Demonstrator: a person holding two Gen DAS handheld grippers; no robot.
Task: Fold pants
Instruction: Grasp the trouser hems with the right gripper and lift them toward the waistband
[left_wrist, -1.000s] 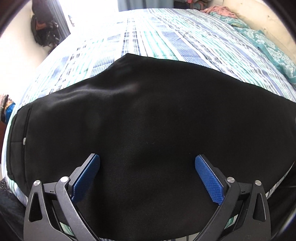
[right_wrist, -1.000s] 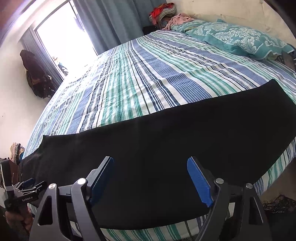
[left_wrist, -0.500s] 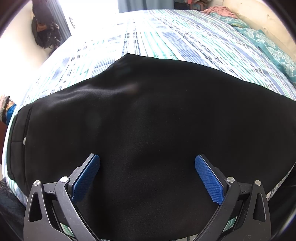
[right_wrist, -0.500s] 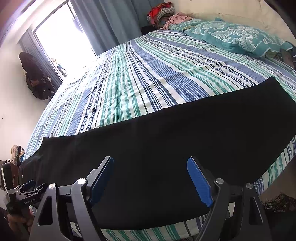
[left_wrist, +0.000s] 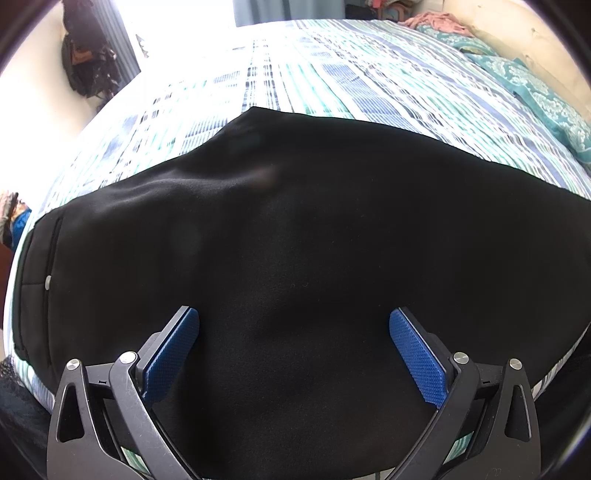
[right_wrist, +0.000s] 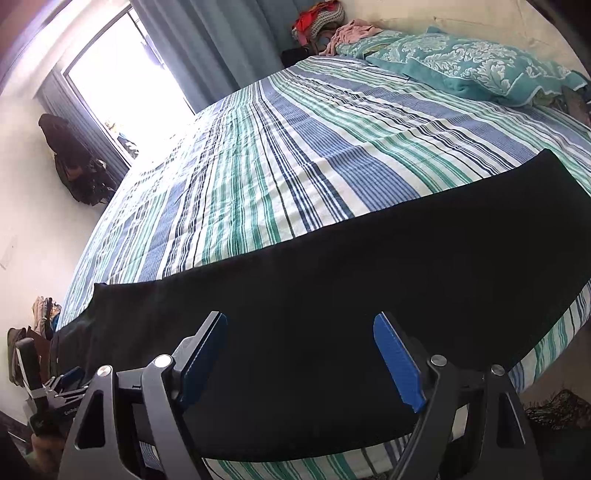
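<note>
Black pants lie flat along the near edge of a striped bed. The waistband with a small button is at the left in the left wrist view. My left gripper hovers open above the upper part of the pants, with only cloth below its blue pads. In the right wrist view the legs of the pants stretch to the right, ending in a hem at the far right. My right gripper stands open above the legs, gripping nothing. The left gripper's body shows at the lower left there.
The striped blue, green and white bedsheet spreads beyond the pants. A teal patterned pillow and a pile of clothes lie at the far right. A bright window and curtains stand behind; dark clothing hangs on the left wall.
The right wrist view has tilted very slightly; the pants and both grippers otherwise stand as before.
</note>
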